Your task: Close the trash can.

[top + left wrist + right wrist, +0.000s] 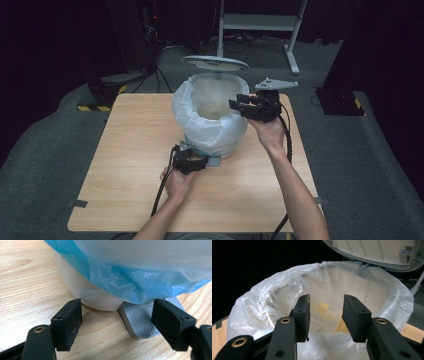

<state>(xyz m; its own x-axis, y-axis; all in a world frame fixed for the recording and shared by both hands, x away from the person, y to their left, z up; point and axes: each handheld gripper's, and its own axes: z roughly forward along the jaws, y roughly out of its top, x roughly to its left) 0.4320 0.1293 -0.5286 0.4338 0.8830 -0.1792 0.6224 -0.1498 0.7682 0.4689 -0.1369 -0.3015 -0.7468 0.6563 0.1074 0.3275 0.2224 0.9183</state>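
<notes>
A small white pedal bin (212, 142) stands upright near the middle of the wooden table, its round lid (215, 63) swung up and open behind the mouth. A thin translucent liner bag (192, 112) is folded over the rim and hangs crumpled down the outside, looking bluish from low down; yellowish scraps (323, 307) lie at the bottom inside. A grey ribbed foot pedal (140, 320) sticks out from the base on the person's side, flat on the tabletop.
</notes>
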